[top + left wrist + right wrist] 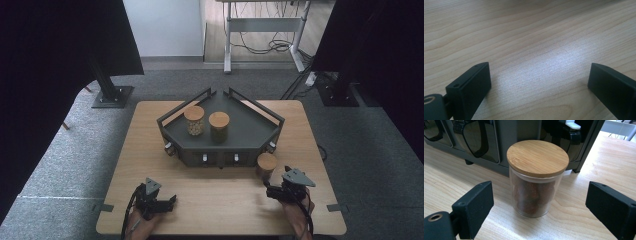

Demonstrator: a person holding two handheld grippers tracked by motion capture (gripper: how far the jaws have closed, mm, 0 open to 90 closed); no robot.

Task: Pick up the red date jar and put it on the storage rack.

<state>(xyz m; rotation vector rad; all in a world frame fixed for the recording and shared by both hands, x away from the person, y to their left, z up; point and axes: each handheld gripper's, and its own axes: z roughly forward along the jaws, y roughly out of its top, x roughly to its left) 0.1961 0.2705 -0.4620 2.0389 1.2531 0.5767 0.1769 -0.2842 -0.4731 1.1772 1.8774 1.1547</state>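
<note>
Three glass jars with round wooden lids. Left gripper (170, 201): jaws wide apart over bare bench (220, 210), holding nothing. Grey tray (240, 135), far centre: pale-filled jar (194, 120), greenish jar (219, 126). Right gripper (267, 192): jaws wide, flanking without touching the reddish-brown-filled jar (536, 180), just before the tray's right front.

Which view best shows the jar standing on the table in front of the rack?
The right gripper view: the jar stands close between open jaws, wooden lid and dark contents clear. In the high view it is small, beside the right gripper.
</note>
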